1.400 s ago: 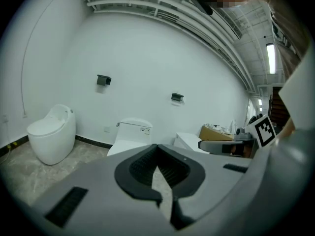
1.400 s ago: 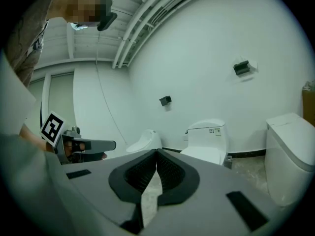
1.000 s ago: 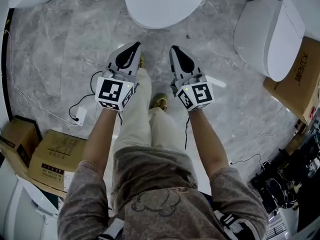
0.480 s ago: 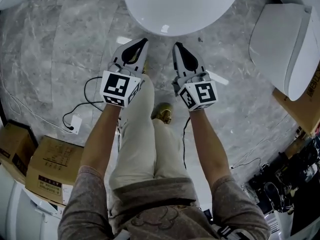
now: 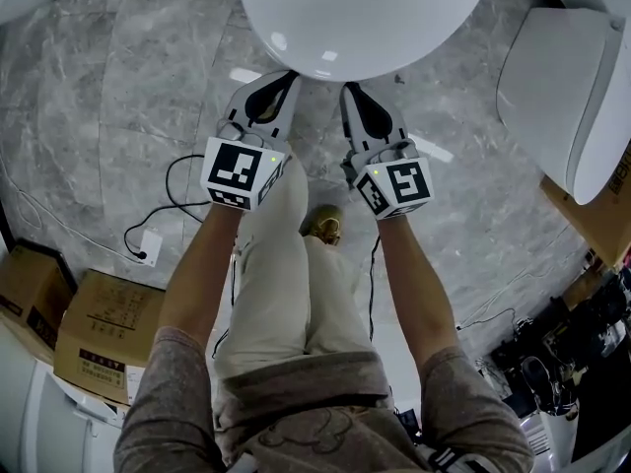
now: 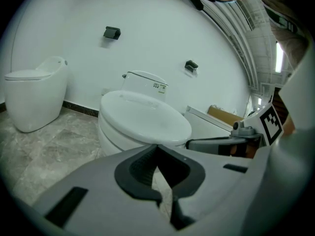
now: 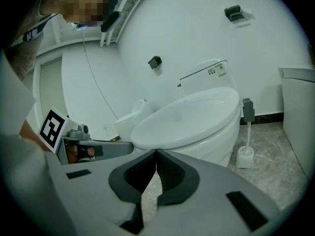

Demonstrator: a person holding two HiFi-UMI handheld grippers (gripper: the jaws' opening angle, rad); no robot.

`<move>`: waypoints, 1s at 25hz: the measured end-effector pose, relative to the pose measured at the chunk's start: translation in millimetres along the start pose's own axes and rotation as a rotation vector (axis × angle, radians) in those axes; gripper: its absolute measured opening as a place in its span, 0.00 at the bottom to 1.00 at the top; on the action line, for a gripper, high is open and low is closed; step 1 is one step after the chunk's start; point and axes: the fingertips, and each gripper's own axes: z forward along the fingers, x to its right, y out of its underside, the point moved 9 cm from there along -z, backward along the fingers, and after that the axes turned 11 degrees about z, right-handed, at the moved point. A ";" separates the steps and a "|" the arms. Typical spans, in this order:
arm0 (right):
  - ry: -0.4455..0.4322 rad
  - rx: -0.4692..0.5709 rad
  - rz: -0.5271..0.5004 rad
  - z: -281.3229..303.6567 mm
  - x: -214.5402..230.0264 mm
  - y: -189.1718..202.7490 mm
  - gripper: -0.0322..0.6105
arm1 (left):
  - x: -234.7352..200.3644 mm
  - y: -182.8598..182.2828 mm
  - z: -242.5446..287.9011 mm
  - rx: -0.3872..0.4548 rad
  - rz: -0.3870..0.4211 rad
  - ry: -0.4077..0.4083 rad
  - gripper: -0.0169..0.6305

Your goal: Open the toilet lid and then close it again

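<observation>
Grey marble floor (image 5: 128, 97) runs up to a white wall (image 6: 147, 33). The toilet (image 5: 360, 18) stands at the top middle of the head view. Its lid (image 6: 145, 114) is down flat, so the bowl is hidden.

Close before the toilet's front rim hover the left gripper (image 5: 284, 77) and the right gripper (image 5: 348, 89), side by side. Each has its fingertips together with nothing between them.

To the right of the toilet, as the person faces it, a brush (image 7: 247, 127) stands upright in a white holder (image 7: 244, 157). A second toilet (image 5: 562, 77) stands beyond that. A third toilet (image 6: 37, 97) stands to the toilet's left.

Further back from the toilet, on the person's left, lie shut cardboard boxes (image 5: 94, 323) and a cable (image 5: 187, 180).
</observation>
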 end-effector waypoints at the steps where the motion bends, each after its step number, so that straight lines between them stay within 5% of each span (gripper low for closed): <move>1: 0.001 0.001 0.004 -1.1 0.3 -1.8 0.09 | 0.3 -1.0 0.9 -0.004 -0.002 0.001 0.04; 13: -0.002 -0.004 0.037 -12.6 -16.7 -41.1 0.09 | 2.9 -34.5 -10.1 -0.054 -0.030 0.009 0.04; 25: 0.039 0.038 0.048 -38.2 -62.2 -162.1 0.09 | -0.3 -170.5 -35.2 -0.006 -0.003 0.065 0.04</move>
